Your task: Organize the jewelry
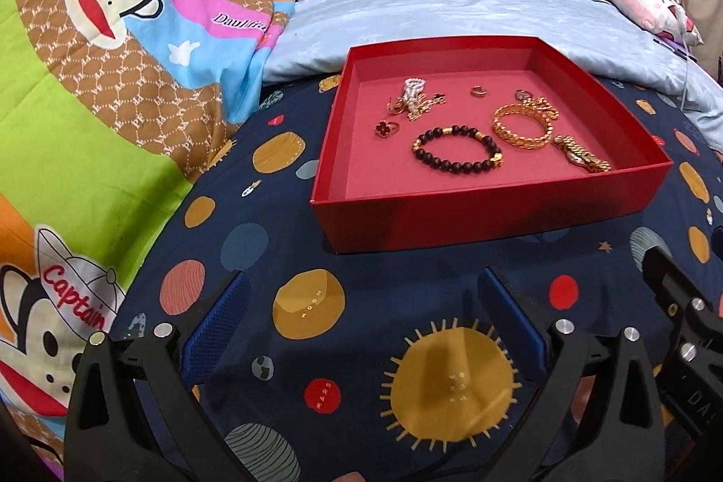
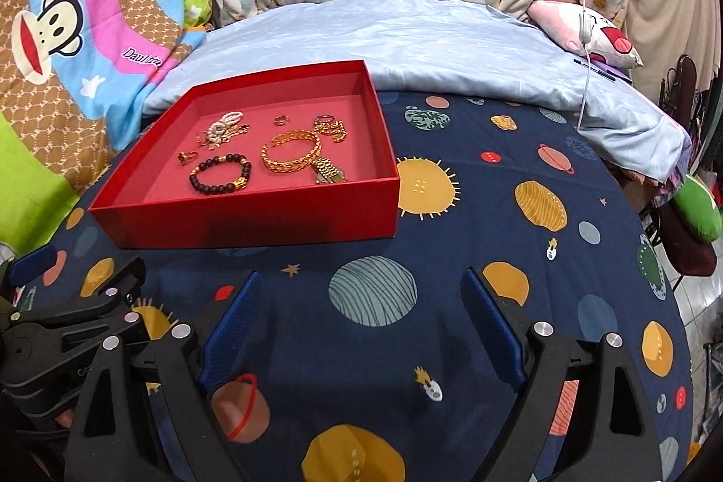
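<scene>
Jewelry is lying loose inside the red box (image 1: 488, 211), which is sitting on a navy planet-print sheet (image 1: 361, 269). A black bead bracelet (image 1: 456, 151) is resting nearest the box's front wall, a gold chain bangle (image 1: 524, 125) just beside it, and a gold watch (image 1: 583, 156) toward the box's right wall. The tangle with white pearls (image 1: 413, 98) near the back of the box is too small to sort into separate pieces, as are the 2 small rings (image 1: 478, 90) behind the bangle. The left gripper (image 1: 361, 328) and right gripper (image 2: 361, 324) are hovering in front of the box, fingers spread wide and holding nothing. Only the right wrist view is showing the white cable (image 2: 585, 7) hanging right of the box; the cartoon monkey blanket (image 1: 90, 75) is filling more of the left one.
</scene>
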`<action>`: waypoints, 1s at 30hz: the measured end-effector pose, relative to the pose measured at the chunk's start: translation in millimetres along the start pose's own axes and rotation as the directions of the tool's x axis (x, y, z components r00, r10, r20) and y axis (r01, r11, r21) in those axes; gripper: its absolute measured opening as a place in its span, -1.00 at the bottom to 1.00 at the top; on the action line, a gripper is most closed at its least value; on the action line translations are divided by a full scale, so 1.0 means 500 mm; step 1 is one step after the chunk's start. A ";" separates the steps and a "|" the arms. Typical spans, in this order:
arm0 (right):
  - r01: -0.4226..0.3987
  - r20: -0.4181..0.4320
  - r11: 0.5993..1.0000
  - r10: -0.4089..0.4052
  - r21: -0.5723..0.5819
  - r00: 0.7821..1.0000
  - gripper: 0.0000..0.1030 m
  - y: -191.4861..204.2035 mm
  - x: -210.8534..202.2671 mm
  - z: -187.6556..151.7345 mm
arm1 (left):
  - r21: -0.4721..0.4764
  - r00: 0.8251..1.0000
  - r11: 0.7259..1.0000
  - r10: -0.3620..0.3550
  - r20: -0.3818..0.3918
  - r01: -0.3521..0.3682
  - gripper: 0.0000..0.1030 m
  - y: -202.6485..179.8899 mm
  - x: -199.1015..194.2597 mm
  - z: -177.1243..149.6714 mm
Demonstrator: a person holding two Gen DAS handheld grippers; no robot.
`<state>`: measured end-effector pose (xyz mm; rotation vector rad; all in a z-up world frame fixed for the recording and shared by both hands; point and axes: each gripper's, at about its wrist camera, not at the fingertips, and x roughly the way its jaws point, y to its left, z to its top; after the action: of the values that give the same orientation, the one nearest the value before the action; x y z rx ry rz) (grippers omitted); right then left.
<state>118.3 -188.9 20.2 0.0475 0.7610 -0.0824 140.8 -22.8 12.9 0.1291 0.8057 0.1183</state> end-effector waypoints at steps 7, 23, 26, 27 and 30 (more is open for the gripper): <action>-0.006 -0.030 1.000 0.007 0.022 1.000 0.68 0.000 0.036 0.005 | -0.038 1.000 0.999 0.011 -0.006 -0.011 0.90 0.010 0.034 -0.004; 0.002 -0.046 1.000 -0.003 -0.024 0.999 0.70 0.020 0.046 0.004 | -0.064 0.999 0.998 0.016 -0.030 -0.018 0.90 0.019 0.043 -0.007; 0.004 -0.041 0.999 -0.006 -0.039 0.999 0.71 0.027 0.044 0.004 | -0.057 1.000 0.998 0.018 -0.018 -0.019 0.90 0.016 0.039 -0.007; 0.007 -0.042 0.999 -0.009 -0.044 0.999 0.71 0.029 0.044 0.004 | -0.053 1.000 0.998 0.015 -0.013 -0.015 0.90 0.015 0.037 -0.007; 0.011 -0.039 0.998 -0.013 -0.059 0.999 0.71 0.035 0.044 0.004 | -0.046 1.000 0.999 0.015 -0.003 -0.015 0.90 0.012 0.033 -0.006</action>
<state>137.1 -172.8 6.8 -0.0114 0.8027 -0.0704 149.5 -14.1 0.1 0.0916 0.8042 0.1513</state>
